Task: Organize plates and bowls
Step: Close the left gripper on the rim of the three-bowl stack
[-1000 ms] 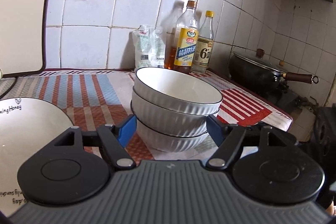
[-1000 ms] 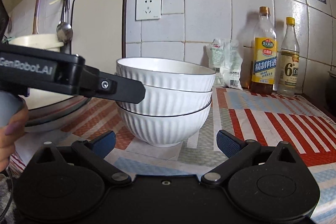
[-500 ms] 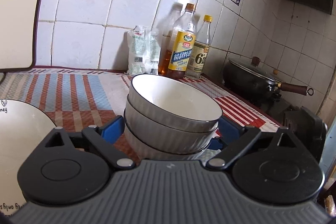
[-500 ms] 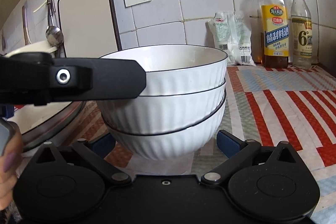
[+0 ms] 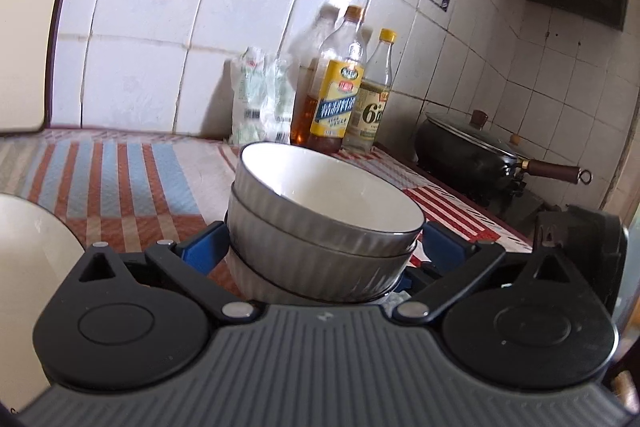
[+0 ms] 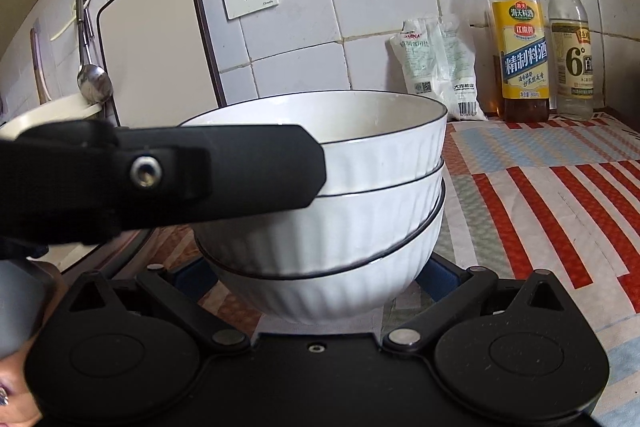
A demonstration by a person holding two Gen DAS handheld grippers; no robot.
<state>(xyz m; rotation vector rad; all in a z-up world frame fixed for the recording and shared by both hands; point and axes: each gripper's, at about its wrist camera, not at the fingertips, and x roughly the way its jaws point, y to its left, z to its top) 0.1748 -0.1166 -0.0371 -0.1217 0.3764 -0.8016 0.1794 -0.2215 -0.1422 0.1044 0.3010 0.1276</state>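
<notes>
Left tongs [image 5: 320, 259] are spreading wide around my bowl stack [image 5: 324, 223]; right tongs [image 6: 320, 283] are open, flanking it too, both closing in for a lift.

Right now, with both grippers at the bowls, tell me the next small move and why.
Probably close the left gripper on the bowl stack. Its jaws have just been opening and now straddle the stack's lower part, seemingly without pressing it. The right gripper also straddles the stack's base.

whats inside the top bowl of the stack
Nothing visible: the top bowl shows a bare white inside in the left wrist view. Its near inner wall hides behind the rim, and the two bowls nested underneath are covered inside.
</notes>
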